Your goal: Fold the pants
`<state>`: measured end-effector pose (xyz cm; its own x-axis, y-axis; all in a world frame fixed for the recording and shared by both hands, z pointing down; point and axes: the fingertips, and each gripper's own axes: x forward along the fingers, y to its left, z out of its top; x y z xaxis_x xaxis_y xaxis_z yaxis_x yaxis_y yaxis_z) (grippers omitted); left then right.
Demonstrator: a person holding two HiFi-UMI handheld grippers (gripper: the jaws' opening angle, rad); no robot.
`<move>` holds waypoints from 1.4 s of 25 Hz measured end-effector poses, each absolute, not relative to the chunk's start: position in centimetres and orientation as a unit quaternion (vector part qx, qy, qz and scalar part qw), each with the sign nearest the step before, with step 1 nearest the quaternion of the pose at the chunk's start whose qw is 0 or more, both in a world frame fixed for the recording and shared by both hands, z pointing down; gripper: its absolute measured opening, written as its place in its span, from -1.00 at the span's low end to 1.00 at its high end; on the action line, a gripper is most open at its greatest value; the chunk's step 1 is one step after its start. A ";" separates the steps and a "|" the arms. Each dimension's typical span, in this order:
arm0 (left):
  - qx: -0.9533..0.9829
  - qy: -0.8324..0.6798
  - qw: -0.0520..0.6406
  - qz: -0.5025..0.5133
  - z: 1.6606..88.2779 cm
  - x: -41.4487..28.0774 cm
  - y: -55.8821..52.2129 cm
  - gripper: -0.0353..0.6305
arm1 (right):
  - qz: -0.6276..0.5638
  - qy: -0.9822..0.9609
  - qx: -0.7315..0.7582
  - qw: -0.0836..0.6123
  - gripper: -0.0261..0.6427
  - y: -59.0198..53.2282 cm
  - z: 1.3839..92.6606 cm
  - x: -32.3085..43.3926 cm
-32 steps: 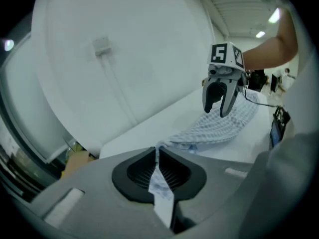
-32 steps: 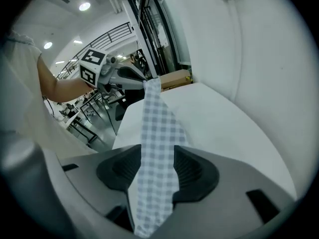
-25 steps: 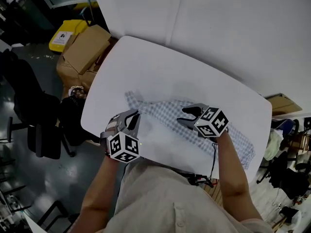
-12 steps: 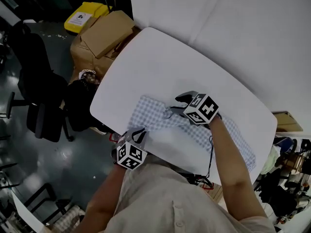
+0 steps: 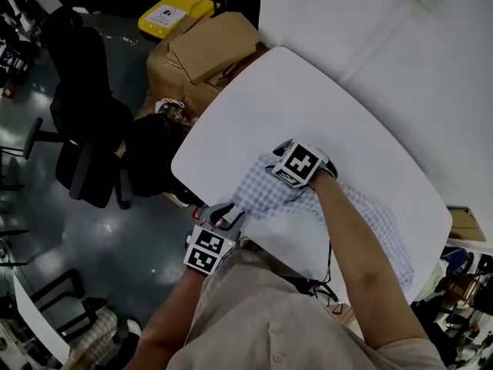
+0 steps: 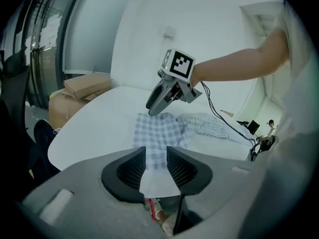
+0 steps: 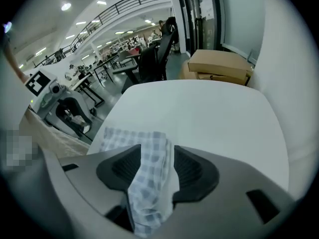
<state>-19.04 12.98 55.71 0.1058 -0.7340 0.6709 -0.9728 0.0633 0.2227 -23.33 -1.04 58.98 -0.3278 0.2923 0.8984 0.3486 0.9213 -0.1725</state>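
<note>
Soft blue-white check pants (image 5: 266, 196), rumpled, on smooth rounded white counter (image 5: 308, 99). L gripper (image 5: 228, 216) at 7 o'clock, R gripper (image 5: 282, 148) at 11. Both jaws just opening, cloth loose between.

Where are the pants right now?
Head view: the checked pants lie on the table along its near edge, one end bunched between the right gripper's fingers, which have just been opening.

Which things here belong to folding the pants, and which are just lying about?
Job: checked pants; white table; left gripper and right gripper, jaws just opened, pants between the right's.
Lying about: cardboard boxes; yellow bin; black office chair.
</note>
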 end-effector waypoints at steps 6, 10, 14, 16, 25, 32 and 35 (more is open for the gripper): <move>0.641 -0.648 0.367 0.188 56.5 -21.7 12.0 -0.52 | -0.057 -0.788 -0.206 0.577 -0.29 -0.2 61.3 -24.5; 0.623 -0.634 0.399 0.224 58.7 -21.7 11.5 -0.54 | -0.078 -0.781 -0.203 0.586 -0.29 -0.2 62.2 -24.7; 0.614 -0.640 0.406 0.222 58.4 -21.5 11.1 -0.54 | -0.082 -0.787 -0.189 0.581 -0.47 -0.5 62.5 -24.8; 0.612 -0.643 0.405 0.221 58.3 -21.9 10.9 -0.54 | -0.087 -0.788 -0.198 0.576 -0.72 -0.1 62.4 -24.5; 0.645 -0.626 0.354 0.257 56.5 -27.3 6.0 -0.04 | -0.187 -0.837 -0.287 0.427 -0.78 -1.1 52.3 -26.8; 0.749 -0.520 0.219 0.347 53.1 -27.7 1.0 0.16 | -0.264 -0.817 -0.359 0.366 -0.78 -1.1 46.0 -24.7; 0.784 -0.454 0.211 0.368 53.4 -26.9 0.9 0.16 | -0.281 -0.814 -0.371 0.349 -0.78 -0.7 44.4 -24.0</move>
